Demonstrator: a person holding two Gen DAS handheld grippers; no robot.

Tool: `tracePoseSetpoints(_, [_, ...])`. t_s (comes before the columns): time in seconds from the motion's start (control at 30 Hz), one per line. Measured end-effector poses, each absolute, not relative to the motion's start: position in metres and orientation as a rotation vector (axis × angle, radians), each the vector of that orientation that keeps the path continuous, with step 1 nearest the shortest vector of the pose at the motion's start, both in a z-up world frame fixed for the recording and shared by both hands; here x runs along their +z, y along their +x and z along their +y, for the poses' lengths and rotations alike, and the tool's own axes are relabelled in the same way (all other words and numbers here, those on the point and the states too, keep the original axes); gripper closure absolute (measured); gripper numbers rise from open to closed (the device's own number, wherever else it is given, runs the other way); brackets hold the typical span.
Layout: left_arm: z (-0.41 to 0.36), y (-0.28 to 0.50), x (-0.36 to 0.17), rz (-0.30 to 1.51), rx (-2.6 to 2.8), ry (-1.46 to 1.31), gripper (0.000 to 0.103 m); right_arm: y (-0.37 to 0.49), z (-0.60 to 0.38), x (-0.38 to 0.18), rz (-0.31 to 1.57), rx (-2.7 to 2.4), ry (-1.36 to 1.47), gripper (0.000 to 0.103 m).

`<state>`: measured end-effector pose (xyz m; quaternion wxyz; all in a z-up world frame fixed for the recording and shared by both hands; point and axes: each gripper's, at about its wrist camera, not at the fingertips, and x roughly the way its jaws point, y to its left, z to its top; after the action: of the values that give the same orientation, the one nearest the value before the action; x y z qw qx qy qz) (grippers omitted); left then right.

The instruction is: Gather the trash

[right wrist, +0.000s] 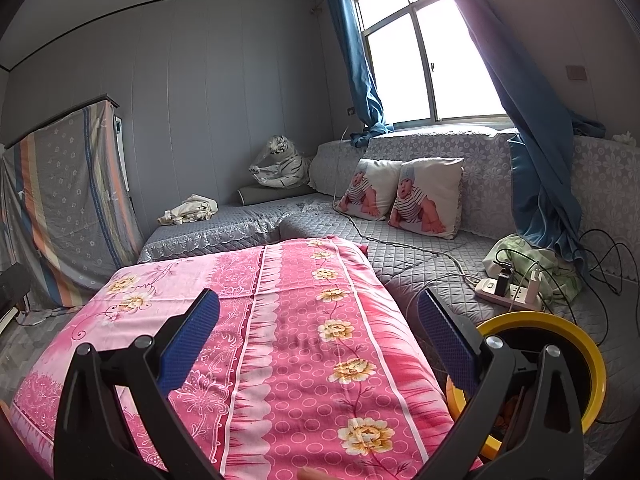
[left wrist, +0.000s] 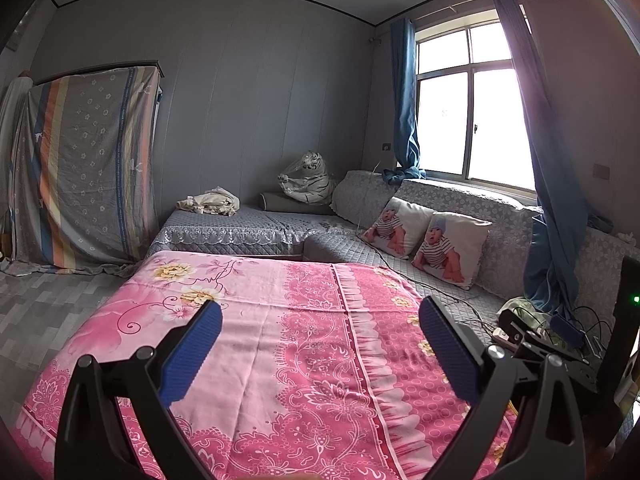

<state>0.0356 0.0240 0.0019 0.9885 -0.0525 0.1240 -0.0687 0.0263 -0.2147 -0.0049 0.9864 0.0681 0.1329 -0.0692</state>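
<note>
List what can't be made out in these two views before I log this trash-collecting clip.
- Yellow bin, right wrist view: its inside is mostly hidden behind the open right tongs, so its contents are unclear.
- Same bin, left wrist view: not visible, black gear fills that corner beyond the open left tongs.
- Trash: none identifiable on the pink cloth; the near edge is cut off.
- Power strip: the cords run out of frame.

A pink floral cloth (right wrist: 304, 320) with yellow blossoms and white circles covers the desk. Beyond it, the grey quilted sofa (right wrist: 420, 236) carries two white cushions (right wrist: 400, 196) printed with striped babies. Blue curtains (right wrist: 360, 68) hang above the sofa. A yellow-rimmed bin (right wrist: 560, 328) sits beside the desk. A white black-striped toy tiger (right wrist: 284, 164) sits at the sofa's far end.
</note>
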Motion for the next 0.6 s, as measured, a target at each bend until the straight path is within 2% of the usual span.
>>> tracePoseSetpoints(0.6, [0.0244, 0.0366, 0.0005, 0.254, -0.132, -0.117, 0.008, 0.027, -0.2143, -0.0051, 0.27, -0.142, 0.139, 0.008])
